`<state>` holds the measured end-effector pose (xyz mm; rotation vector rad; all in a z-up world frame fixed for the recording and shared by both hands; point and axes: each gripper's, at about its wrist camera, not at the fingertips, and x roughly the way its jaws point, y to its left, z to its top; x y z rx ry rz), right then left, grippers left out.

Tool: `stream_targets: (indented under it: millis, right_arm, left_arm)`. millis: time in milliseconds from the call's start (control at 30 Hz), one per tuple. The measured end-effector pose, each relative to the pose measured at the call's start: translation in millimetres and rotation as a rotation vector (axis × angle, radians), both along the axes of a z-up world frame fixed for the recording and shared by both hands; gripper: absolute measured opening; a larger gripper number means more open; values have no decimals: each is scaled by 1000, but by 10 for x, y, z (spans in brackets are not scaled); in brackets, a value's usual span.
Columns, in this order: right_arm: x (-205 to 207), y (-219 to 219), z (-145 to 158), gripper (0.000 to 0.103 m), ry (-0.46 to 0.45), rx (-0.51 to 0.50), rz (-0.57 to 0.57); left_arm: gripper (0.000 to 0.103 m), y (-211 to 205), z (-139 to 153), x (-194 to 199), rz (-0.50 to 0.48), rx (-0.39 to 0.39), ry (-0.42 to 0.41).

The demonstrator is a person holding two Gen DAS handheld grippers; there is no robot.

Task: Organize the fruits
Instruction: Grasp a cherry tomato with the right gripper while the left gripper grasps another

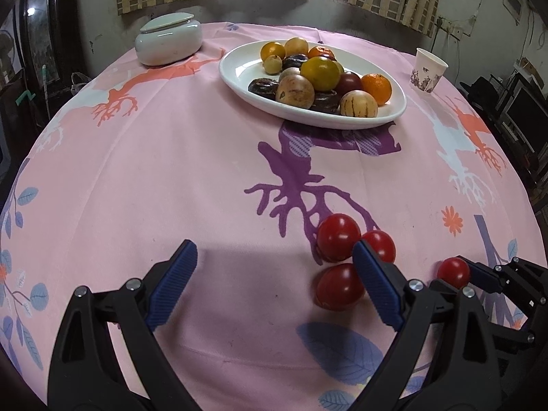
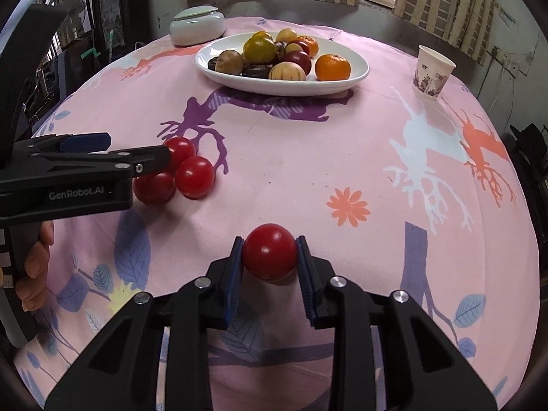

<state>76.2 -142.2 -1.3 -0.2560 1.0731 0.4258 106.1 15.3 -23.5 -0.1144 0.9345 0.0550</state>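
Note:
In the right wrist view my right gripper (image 2: 270,239) is shut on a red tomato (image 2: 270,253), its blue pads pressing both sides just above the pink tablecloth. The left wrist view shows that same tomato (image 1: 452,271) in the right gripper (image 1: 474,272) at the far right. My left gripper (image 1: 274,250) is open, nothing between its pads. Three loose red tomatoes (image 1: 337,238) lie clustered beside its right finger; the cluster (image 2: 195,176) sits partly behind the left gripper (image 2: 137,149). A white oval plate (image 1: 239,78) at the back holds several mixed fruits.
A lidded white ceramic jar (image 1: 167,39) stands back left and a paper cup (image 1: 428,70) back right of the plate (image 2: 356,72). A person's hand (image 2: 34,267) grips the left tool's handle. The table's round edge drops off on all sides.

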Motion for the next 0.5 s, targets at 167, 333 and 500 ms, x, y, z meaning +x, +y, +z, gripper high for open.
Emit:
stream_targets:
  millis: [167, 333, 500]
  right_arm:
    - [11, -15, -27, 30, 9, 8, 0]
    - [14, -19, -43, 31, 11, 15, 4]
    - [14, -16, -42, 32, 9, 16, 8]
  left_arm:
    - [99, -37, 15, -73, -23, 38, -26]
    - [99, -34, 155, -154, -37, 38, -93]
    - [99, -89, 150, -162, -98, 39, -79]
